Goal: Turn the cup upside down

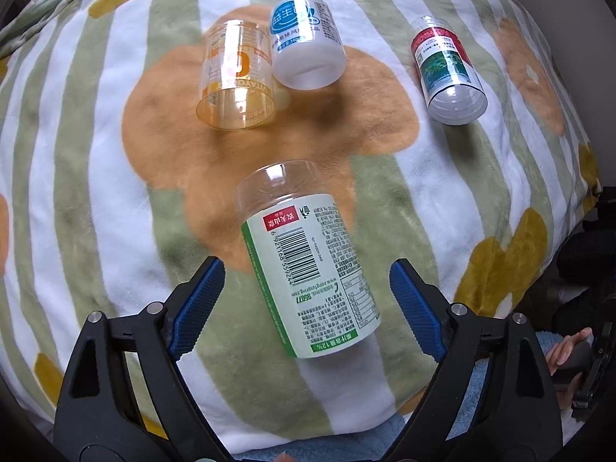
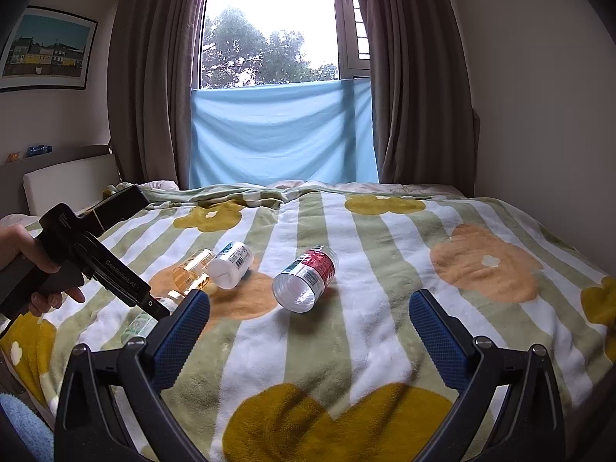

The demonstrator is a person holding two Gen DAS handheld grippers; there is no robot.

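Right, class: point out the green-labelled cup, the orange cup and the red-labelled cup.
green-labelled cup (image 1: 308, 265), left wrist view, on its barcode label.
orange cup (image 1: 236, 77), left wrist view, on its clear side wall.
red-labelled cup (image 2: 315, 267), right wrist view, on its label.

blanket: green-white stripes, orange flowers | claw pads: blue | curtain: brown

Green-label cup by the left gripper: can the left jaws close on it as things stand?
Probably yes. The green-label cup lies on its side on the blanket, between the left gripper's open jaws, with nothing blocking either side.
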